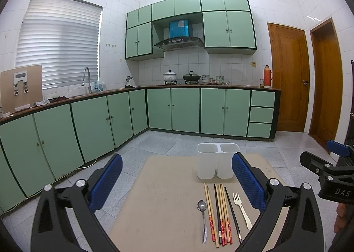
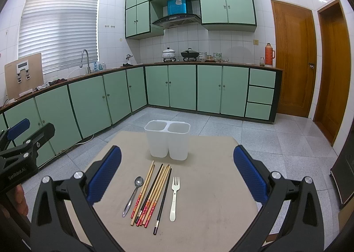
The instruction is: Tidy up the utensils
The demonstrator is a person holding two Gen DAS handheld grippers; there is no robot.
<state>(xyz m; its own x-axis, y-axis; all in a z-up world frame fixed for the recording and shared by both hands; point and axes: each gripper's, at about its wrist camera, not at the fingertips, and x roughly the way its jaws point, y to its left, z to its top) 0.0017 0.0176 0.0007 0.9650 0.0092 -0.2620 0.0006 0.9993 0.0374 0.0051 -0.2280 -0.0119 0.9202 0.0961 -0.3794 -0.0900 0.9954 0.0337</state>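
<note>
Left wrist view: the left gripper (image 1: 177,185) is held wide and empty, with the spoon (image 1: 203,216), chopsticks (image 1: 220,214) and fork (image 1: 241,210) lying ahead toward its right finger.

Right wrist view: the right gripper (image 2: 177,179), likewise wide, is seen nearly centred over the utensils, their long axes running toward the two-compartment holder (image 2: 167,141) beyond; this hand is judged nearer.

Two-compartment utensil holder (image 2: 167,140) stands upright toward far edge of surface (image 2: 210,185), both compartments w/ nothing inside. Nearer the cameras, utensils lie in a row, all pointing roughly toward holder: spoon (image 2: 133,194) at left, chopsticks (image 2: 152,192) bunched in middle, fork (image 2: 174,196) at right. Spoon just beside chopsticks, fork slightly apart. Kitchen counter (image 2: 110,69) and cabinets well behind, across floor (image 2: 276,141).
</note>
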